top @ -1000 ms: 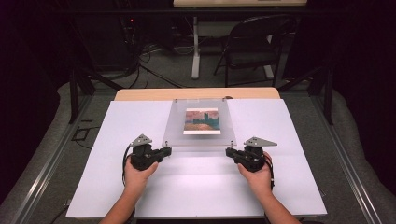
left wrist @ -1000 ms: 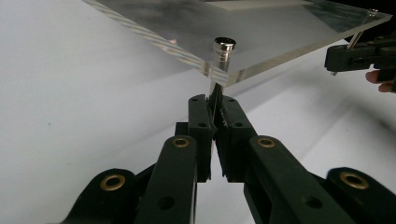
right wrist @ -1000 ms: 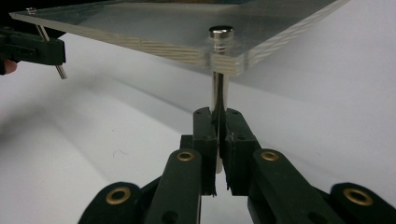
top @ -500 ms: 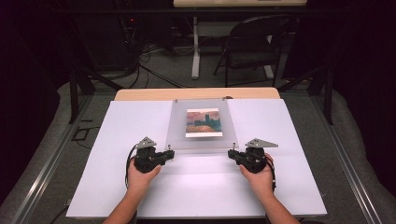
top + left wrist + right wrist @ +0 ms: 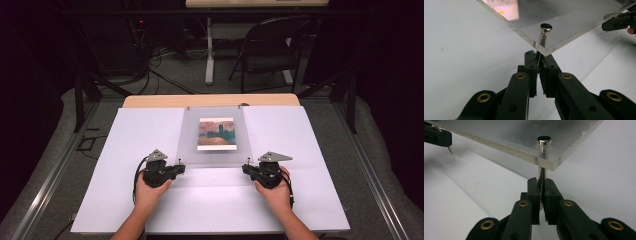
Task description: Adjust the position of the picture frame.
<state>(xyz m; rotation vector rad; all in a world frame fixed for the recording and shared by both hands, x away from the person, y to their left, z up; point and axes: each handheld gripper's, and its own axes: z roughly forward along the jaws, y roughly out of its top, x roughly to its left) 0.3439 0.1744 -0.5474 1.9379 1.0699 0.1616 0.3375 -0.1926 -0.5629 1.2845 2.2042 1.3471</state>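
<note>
The clear frame (image 5: 214, 135) sits tilted between both grippers, left gripper (image 5: 539, 65) and right gripper (image 5: 541, 187) each pinching a metal post (image 5: 543, 35) at its near corners.

Bright table (image 5: 125, 150) – dark, dim surroundings – soft blur close up

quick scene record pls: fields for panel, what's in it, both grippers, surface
panel: clear acrylic panel, near edge raised off the white sheet
contents: picture of a red and teal landscape
left gripper: shut on metal post at the panel's near left corner
right gripper: shut on metal post at the near right corner
surface: white sheet over a wooden table
</note>
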